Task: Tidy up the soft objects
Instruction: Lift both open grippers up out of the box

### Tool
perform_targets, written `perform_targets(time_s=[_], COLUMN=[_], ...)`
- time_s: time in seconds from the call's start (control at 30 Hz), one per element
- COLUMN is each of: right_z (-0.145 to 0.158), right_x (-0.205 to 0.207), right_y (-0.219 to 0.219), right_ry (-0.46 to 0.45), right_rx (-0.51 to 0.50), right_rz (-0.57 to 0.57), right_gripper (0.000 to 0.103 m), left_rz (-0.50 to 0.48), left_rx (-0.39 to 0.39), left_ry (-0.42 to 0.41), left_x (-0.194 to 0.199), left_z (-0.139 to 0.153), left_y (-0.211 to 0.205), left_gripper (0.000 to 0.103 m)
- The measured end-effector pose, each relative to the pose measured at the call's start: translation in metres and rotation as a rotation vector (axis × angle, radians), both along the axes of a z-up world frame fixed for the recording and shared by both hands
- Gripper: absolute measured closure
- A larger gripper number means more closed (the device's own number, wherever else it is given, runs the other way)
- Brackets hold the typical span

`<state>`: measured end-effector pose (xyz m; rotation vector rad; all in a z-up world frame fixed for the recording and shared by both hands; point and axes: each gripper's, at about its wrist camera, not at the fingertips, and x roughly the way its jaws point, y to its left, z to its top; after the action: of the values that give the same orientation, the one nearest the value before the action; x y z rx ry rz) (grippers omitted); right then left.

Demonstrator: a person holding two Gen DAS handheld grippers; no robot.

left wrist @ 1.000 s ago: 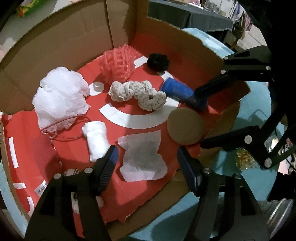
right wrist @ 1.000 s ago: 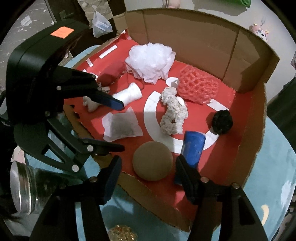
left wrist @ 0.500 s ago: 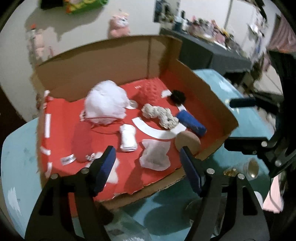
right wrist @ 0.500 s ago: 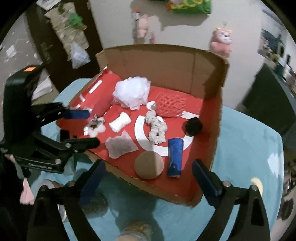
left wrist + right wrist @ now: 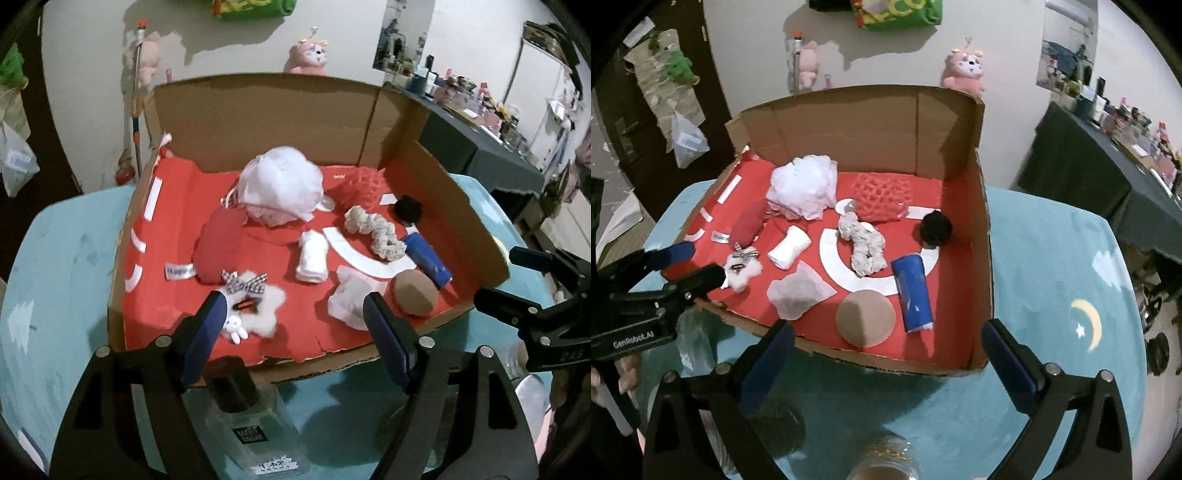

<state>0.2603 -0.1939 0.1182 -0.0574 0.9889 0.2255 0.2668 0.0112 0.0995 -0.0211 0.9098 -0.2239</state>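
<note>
Beyond both open jaws | soft objects (image 5: 864, 251) in cardboard box (image 5: 982, 258)

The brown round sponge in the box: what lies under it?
The brown sponge rests on the box's red floor, covering the white arc's edge. Anything beneath is hidden.
</note>
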Motion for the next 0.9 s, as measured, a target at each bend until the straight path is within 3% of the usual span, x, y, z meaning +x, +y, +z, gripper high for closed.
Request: perform_targets(time_s=[0.3, 0.9], right_z=[-0.015, -0.022], right_x=[0.006, 0.007], right_y=[-0.002, 0.003], right_ry=[0.023, 0.024], right_rx=[0.028, 0.020], right_rz=[-0.069, -0.082], right_gripper=[0.000, 0.000], left_rz=[0.047, 0.065], left_rx=[0.035, 0.037], left_ry=[-0.013, -0.004], left_x=[-0.003, -0.002], left_z=[-0.010, -0.018], left_y=[0.001, -0.001], left_gripper=[0.027, 0.027])
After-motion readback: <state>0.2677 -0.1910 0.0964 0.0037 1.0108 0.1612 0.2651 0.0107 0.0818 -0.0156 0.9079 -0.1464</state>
